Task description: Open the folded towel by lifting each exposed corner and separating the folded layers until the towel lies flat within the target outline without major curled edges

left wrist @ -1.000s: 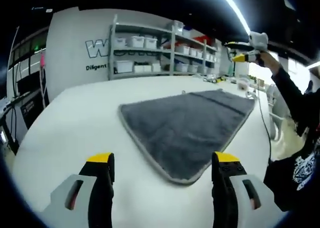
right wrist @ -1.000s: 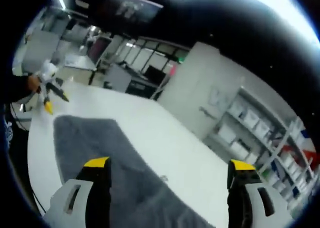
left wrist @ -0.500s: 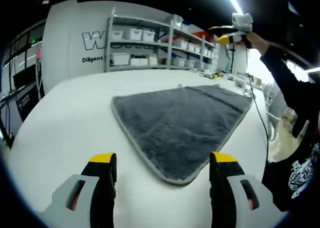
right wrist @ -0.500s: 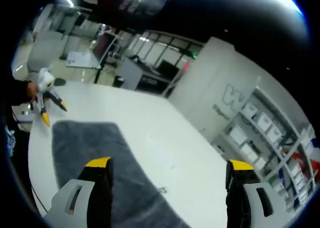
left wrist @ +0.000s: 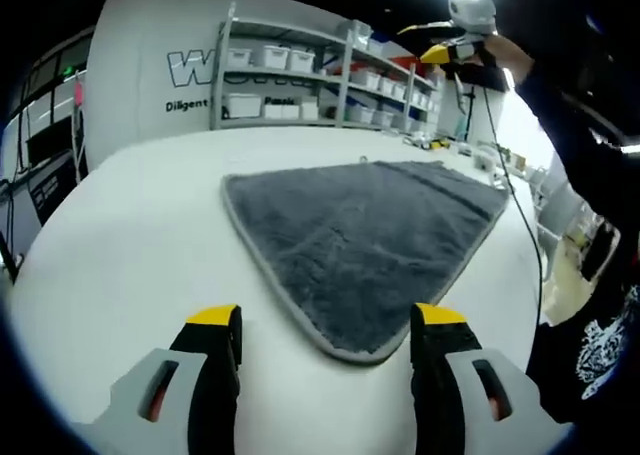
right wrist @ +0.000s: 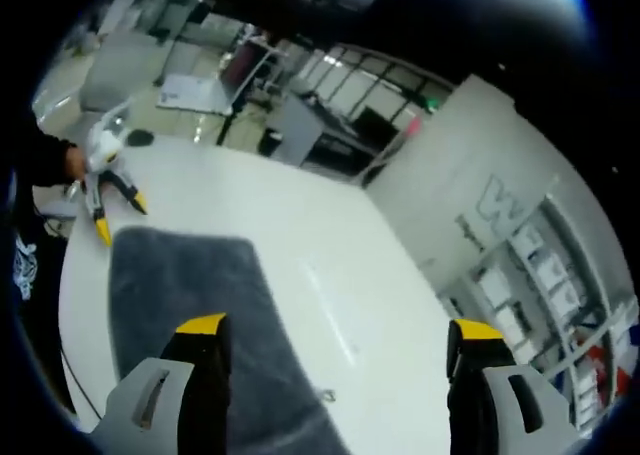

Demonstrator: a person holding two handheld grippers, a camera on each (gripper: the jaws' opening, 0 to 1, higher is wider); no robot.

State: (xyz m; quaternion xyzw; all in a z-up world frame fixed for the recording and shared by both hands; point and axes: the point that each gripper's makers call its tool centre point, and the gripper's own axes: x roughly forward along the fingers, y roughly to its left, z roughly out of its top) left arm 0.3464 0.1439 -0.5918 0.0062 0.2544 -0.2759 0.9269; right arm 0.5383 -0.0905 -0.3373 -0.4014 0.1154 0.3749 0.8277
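Grey towel (left wrist: 365, 240) lies spread flat on white desk (left wrist: 130, 245). Left gripper (left wrist: 325, 327) near towel corner, fingers apart, empty. Right gripper (right wrist: 335, 337) above towel, fingers apart, empty.

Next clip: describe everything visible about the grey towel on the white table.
The grey towel is a plush, fuzzy cloth with a lighter stitched border and a small loop at its far edge. It lies spread flat on the white table, with faint creases across the pile and no obviously curled edge. In the left gripper view its near rounded corner sits between and just beyond the open left gripper. Neither gripper touches it; the right gripper is held above it, also open. No outline is visible.
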